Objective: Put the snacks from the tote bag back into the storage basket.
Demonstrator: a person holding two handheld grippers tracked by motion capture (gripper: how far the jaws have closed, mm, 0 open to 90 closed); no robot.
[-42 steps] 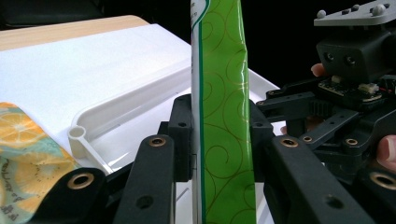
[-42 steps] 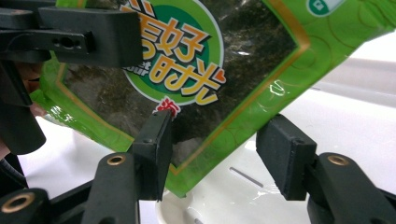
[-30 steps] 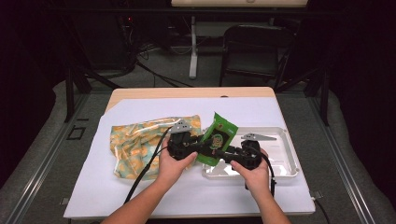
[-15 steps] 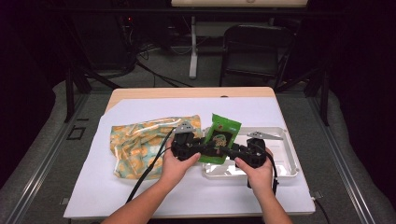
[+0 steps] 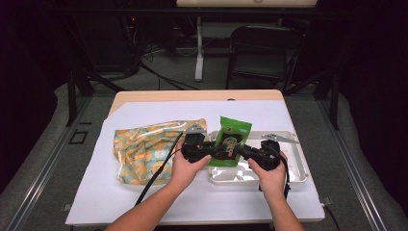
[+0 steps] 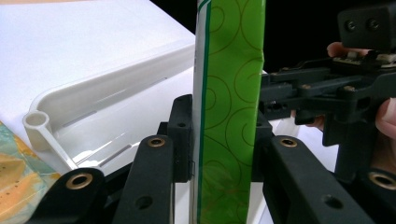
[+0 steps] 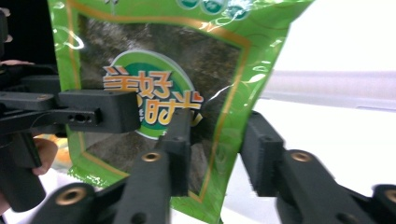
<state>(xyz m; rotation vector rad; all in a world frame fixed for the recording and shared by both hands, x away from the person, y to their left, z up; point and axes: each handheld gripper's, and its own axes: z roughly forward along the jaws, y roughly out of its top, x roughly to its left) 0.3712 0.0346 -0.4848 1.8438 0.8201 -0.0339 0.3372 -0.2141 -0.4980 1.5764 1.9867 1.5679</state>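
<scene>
A green snack packet [image 5: 233, 137] with a dark window and orange lettering hangs above the left end of a white tray [image 5: 299, 166]. My left gripper [image 5: 221, 150] is shut on the packet [image 6: 229, 107], with a pad pressed on each side. My right gripper [image 5: 242, 150] faces it from the right. Its jaws have just been closing around the right edge of the packet [image 7: 154, 60]. In the right gripper view my right gripper [image 7: 219, 151] has one pad in front of the packet and a gap at the other. The left gripper [image 7: 93, 114] comes in from the left there.
A patterned orange and teal bag [image 5: 144, 151] lies on the white sheet [image 5: 159, 113] left of the tray. The tray's rim [image 6: 93, 95] runs close below the left jaws. A dark chair [image 5: 262, 53] and cables stand beyond the table's far edge.
The packet has swung from a leftward tilt to nearly upright over the tray. My right gripper has drawn in to its right edge.
</scene>
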